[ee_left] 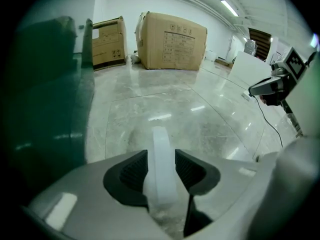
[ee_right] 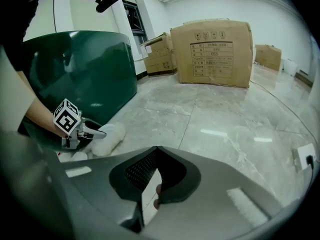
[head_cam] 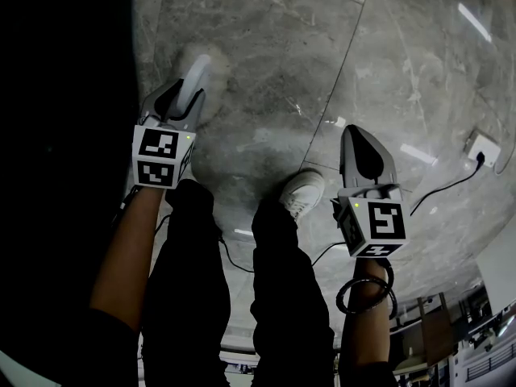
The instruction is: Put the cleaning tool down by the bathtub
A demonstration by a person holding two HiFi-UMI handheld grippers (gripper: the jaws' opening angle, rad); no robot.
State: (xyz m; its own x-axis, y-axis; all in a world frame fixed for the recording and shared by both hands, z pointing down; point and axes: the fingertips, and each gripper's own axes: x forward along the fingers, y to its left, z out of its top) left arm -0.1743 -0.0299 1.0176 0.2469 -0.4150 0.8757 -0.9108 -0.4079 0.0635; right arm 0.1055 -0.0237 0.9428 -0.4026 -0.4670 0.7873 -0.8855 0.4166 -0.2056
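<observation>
head view: the left gripper (head_cam: 193,79) holds a fluffy white cleaning tool (head_cam: 219,64) above the marble floor (head_cam: 322,47).

left gripper view: the jaws are clamped on the tool's white handle (ee_left: 161,164).

right gripper view: the right gripper (ee_right: 155,159) has its jaws closed together and empty. the tool is just beside the dark green bathtub (ee_right: 85,69).

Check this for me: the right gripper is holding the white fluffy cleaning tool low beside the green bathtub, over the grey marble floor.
Wrong gripper. The left gripper holds the cleaning tool: the left gripper view shows its fingers shut on the white handle. The right gripper is closed without the tool. The rest stands: the tool is low beside the green bathtub, over the grey marble floor.
</observation>
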